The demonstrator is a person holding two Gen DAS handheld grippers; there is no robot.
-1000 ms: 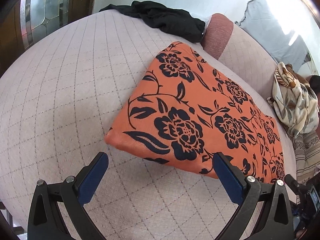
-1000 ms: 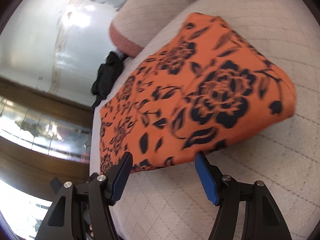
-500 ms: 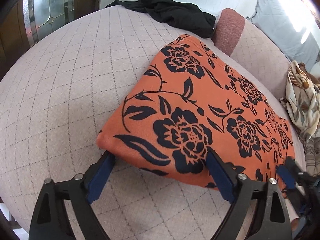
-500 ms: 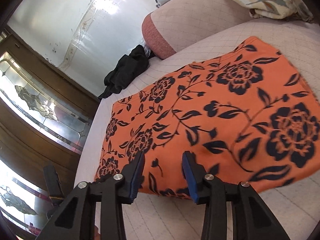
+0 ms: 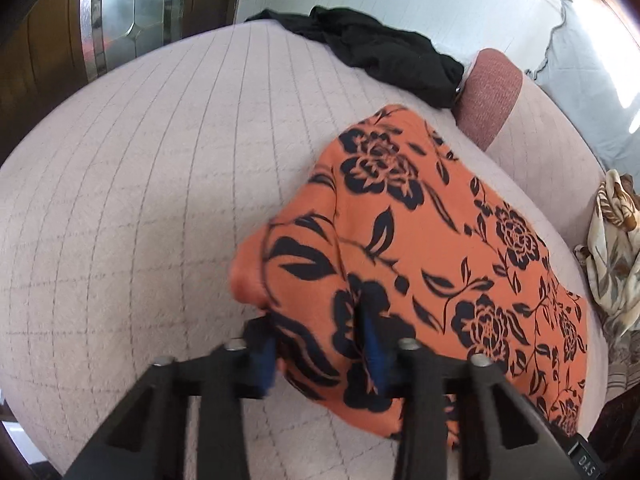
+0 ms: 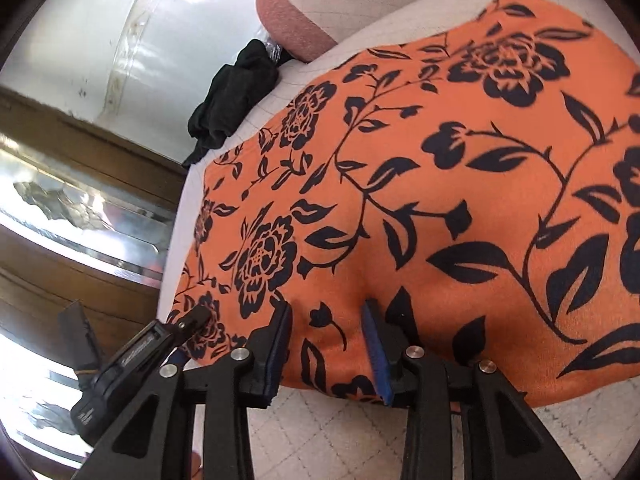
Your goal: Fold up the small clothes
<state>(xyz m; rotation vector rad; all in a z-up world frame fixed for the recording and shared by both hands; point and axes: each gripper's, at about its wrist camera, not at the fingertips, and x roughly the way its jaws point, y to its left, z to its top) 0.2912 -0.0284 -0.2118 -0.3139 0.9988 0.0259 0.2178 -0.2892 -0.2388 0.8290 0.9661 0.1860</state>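
My left tool (image 5: 320,344) is closing, bunching the near-left corner of the orange black-flowered cloth (image 5: 440,240) on the quilted beige sofa (image 5: 140,200); my right tool (image 6: 326,344) pinches its near edge.

Orange garment (image 5: 460,248), black rose-and-leaf print, lies spread on quilted beige cushion surface (image 5: 140,200). Far portion flat and smooth. Near edge bunched and lifted off surface at one corner, fabric there gathered into raised fold (image 5: 296,264). Right-wrist view: same garment (image 6: 440,184), near hem puckered upward in small ridge, remainder flat. Near corner blurred in left-wrist view.
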